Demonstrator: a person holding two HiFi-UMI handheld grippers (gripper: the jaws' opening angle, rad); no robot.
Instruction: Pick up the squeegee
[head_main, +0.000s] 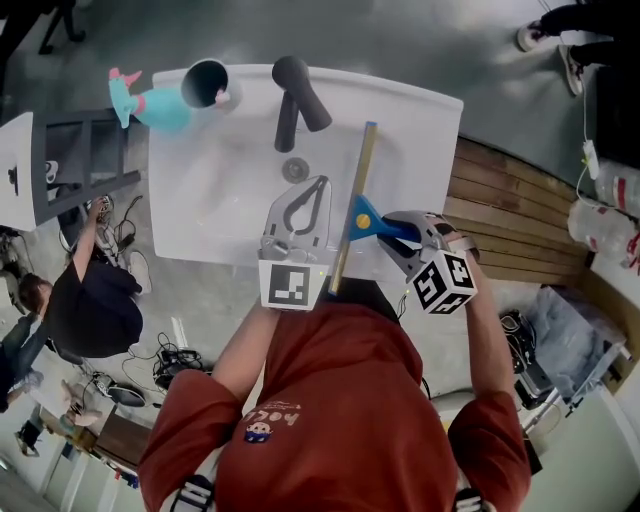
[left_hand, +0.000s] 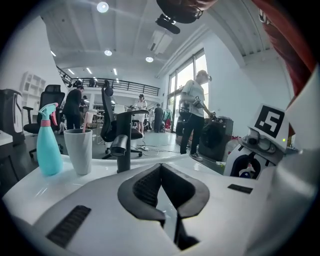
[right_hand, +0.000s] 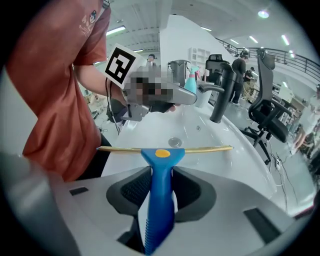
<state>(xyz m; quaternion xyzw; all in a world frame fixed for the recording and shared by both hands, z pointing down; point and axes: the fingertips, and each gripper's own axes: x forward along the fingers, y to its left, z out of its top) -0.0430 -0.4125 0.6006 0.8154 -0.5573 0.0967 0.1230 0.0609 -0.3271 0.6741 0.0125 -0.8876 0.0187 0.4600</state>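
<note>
— Closest in, what do you see?

— The right tool (right_hand: 161, 169), its two dark pads set against either side of a blue ribbed handle. That handle belongs to the squeegee (head_main: 353, 200), so the tool is clamped on it, jaws standing fairly wide around the thick grip.

— Where does the rest of the squeegee sit?

— The handle runs straight out between the jaws and ends in a blue head with a yellow spot. The long yellowish blade crosses just beyond the fingertips, at right angles to the tool. In the head view the blade stretches over the right part of the white washbasin (head_main: 215, 200), from near its back edge, right of the black faucet (head_main: 297, 98), to its front edge by the person. The handle points toward the basin's front right corner, where the tool comes in.

— Is the blade resting on the basin?

— I can't tell; no view shows contact or a gap.

— And the other one?

— The left tool (left_hand: 160, 167) hovers at the basin's front edge, left of the blade and just beside its near end. Its fingertips meet, with nothing between them. It points toward the faucet, and the drain (head_main: 294, 169) lies just ahead of its tips.

— Anything else on the basin?

— At the back left corner there's a grey cup (head_main: 205, 82), with a teal spray bottle (head_main: 158, 108) to its left. Both are well apart from the tools.
</note>
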